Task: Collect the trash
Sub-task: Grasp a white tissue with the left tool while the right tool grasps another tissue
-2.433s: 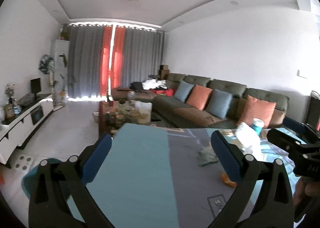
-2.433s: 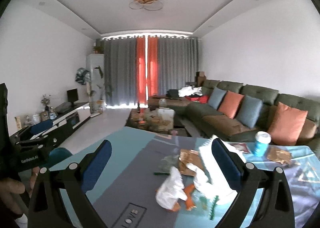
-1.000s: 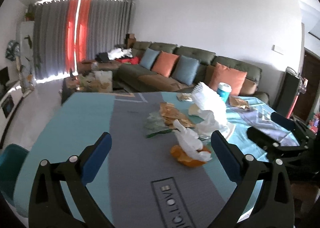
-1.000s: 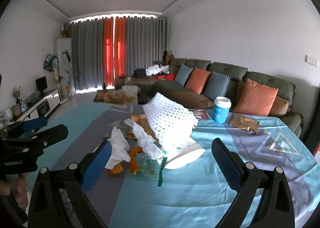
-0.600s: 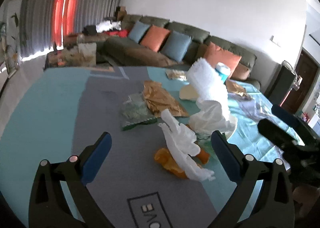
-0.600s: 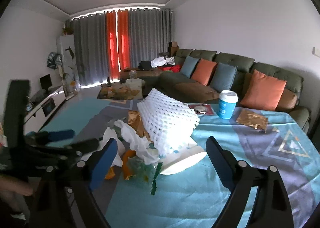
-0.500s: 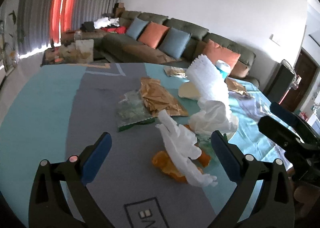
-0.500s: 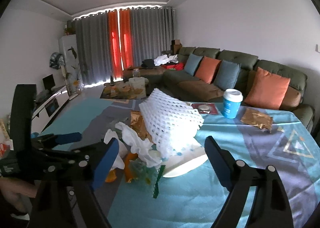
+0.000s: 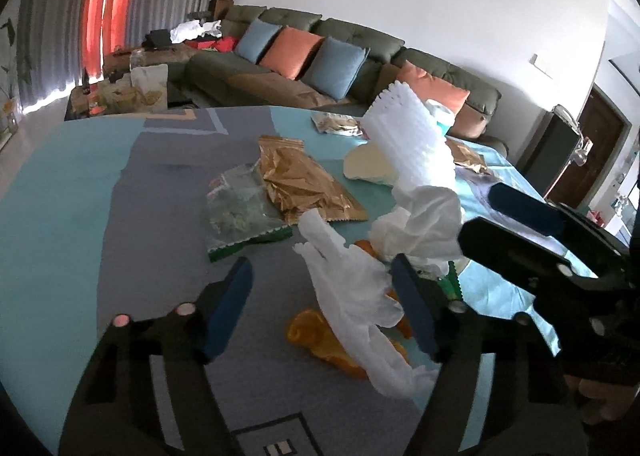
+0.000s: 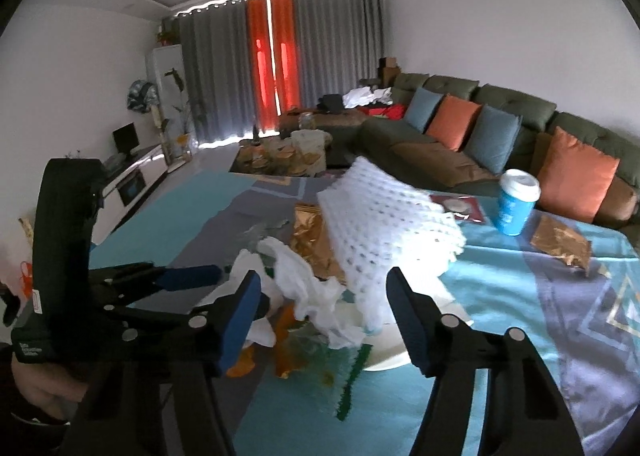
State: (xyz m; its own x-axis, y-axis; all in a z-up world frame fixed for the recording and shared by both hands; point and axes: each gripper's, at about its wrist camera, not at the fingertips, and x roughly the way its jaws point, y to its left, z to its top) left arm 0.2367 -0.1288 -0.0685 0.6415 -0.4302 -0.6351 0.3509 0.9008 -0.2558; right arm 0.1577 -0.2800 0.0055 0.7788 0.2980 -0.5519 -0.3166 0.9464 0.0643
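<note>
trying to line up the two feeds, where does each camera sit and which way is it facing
Left wrist: sits on the left gripper, angled down over the table toward the sofa; its closing jaws flank a white tissue, pads not yet pressing; the right gripper enters from the right.
Right wrist: sits on the right gripper, facing the curtains; its closing jaws frame crumpled tissue below the foam net; the left gripper and a hand show at left.
Shared: trash pile, gold wrapper, sofa.
</note>
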